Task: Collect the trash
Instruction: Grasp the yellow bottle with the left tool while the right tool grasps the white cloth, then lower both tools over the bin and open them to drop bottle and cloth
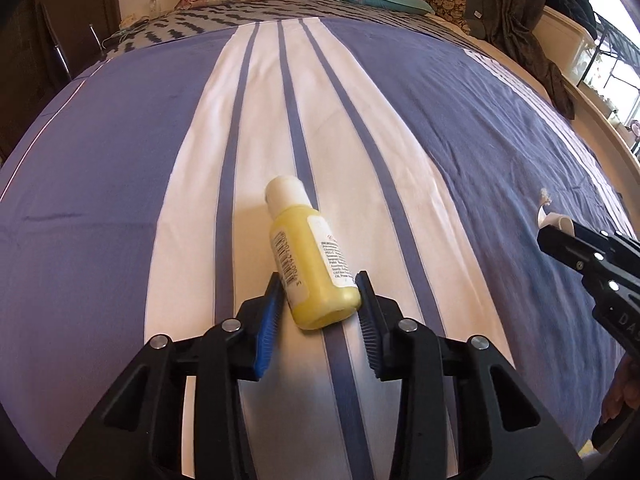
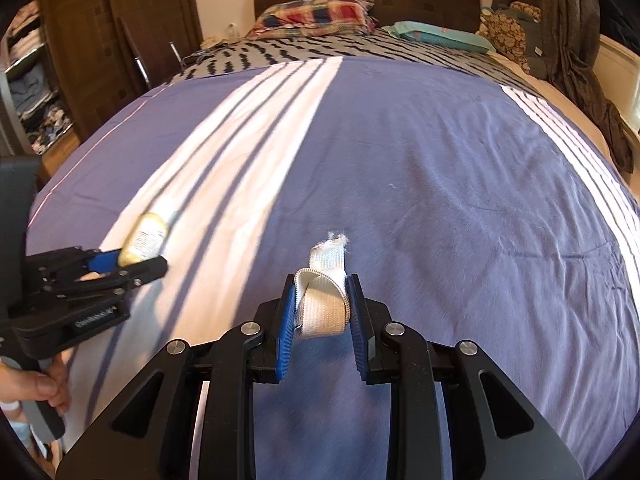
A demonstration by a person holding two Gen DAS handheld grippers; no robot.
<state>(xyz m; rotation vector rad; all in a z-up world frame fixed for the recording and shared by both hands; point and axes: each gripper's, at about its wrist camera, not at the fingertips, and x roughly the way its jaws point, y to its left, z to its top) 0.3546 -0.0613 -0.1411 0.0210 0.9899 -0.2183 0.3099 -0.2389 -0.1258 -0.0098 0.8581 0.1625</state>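
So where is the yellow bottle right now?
In the left wrist view the yellow bottle lies on the bedspread's white stripe, its base between the left tool's fingers, white cap pointing toward the pillows.

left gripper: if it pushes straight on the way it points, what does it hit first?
The yellow bottle: its base already sits between the left gripper pads. Past it, probably the striped bedspread; depth is unclear.

Left tongs [image 1: 320, 286] clamp yellow bottle [image 1: 310, 256] on striped bedspread [image 1: 120, 160].

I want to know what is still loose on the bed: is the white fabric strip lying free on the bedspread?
No, the right gripper is shut on the white fabric strip, holding it between its pads.
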